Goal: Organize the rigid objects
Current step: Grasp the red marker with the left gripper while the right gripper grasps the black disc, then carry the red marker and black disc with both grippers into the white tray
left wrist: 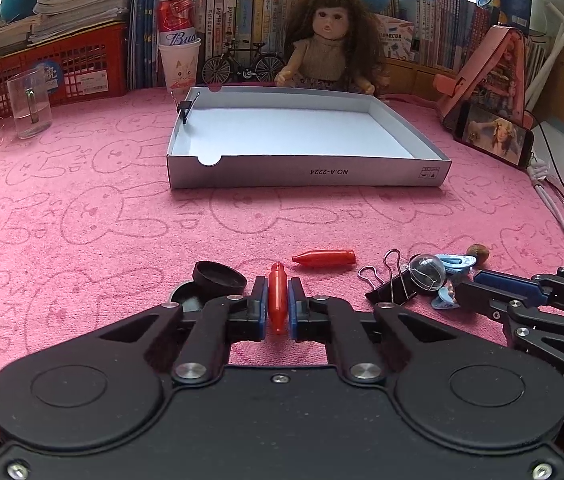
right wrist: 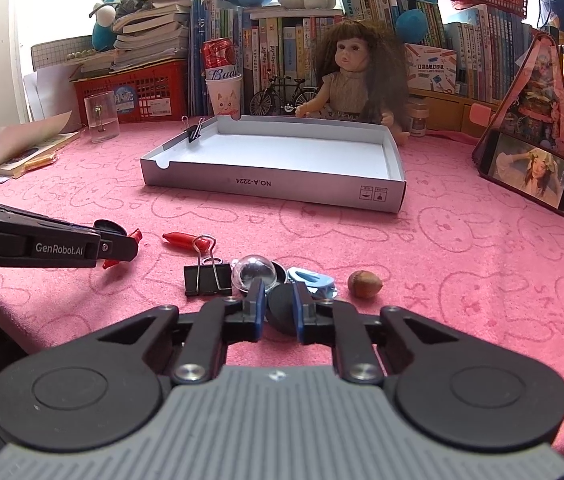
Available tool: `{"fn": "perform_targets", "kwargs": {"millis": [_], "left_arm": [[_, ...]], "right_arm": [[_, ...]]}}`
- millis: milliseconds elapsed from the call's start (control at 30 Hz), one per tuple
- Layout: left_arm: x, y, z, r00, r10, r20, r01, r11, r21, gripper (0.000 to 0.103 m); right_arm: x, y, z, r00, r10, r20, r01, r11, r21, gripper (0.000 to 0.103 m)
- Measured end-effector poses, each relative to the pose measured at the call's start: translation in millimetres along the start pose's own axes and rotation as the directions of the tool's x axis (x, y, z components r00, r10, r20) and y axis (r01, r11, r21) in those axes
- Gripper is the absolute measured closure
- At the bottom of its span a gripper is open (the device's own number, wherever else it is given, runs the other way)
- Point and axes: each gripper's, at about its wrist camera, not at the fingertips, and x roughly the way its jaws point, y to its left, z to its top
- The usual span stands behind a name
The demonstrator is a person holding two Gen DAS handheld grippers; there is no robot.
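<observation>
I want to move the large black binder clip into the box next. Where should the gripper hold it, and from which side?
Grip the black body of the binder clip across its flat faces, coming from above, on the side away from the clear dome. The body lies flat on the pink cloth; the wire handles look thin and could slip.

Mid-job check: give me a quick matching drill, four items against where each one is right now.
Items:
1. small black binder clip
2. red bullet-shaped piece
3. black round cap
4. brown nut

Places:
A. between the right tongs
B. loose on the pink cloth, right of the blue piece
C. clipped on the left wall of the white box
D. between the left tongs

Pairs: 1-C, 2-D, 3-A, 4-B
</observation>
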Motion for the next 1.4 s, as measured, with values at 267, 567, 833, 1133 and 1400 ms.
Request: {"fn": "perform_targets", "kwargs": {"millis": [267,567,833,1133,1400], "left_arm": [[0.0,-4.3,-3.1,1.0,-0.023,-0.012,0.023,1.0,0.008,0.094],[-0.3,-7.5,-4.4,0.999,-0.044,-0.013,0.044,0.999,0.009,0.094],[-2.0,-9.9,-4.4,0.998,-0.057,-0.009,0.057,0.998,0.011,0.094],[-4.4,-7.6,6.7,0.998,-0.059,0.018,0.059,0.998,0.004,0.094],[-2.5,0.4,32.7,0.997,-0.053,0.064,0.054,0.999,-0.008,0.094]], "right_arm": [[6.6,-12.3,-6.0,0.999,0.012,-0.033,-0.01,0.999,0.05,0.051],[11.1,-14.6,-7.1,0.999,0.04,-0.028,-0.038,0.996,0.079,0.065],[1.7,-9.9,-5.1,0.998,0.061,0.004,-0.061,0.996,0.068,0.067],[1.8,-13.0,4.0,0.999,0.041,0.021,-0.042,0.996,0.075,0.067],[8.7,-24.8,20.0,0.999,-0.009,0.033,0.006,0.995,0.102,0.067]]}}
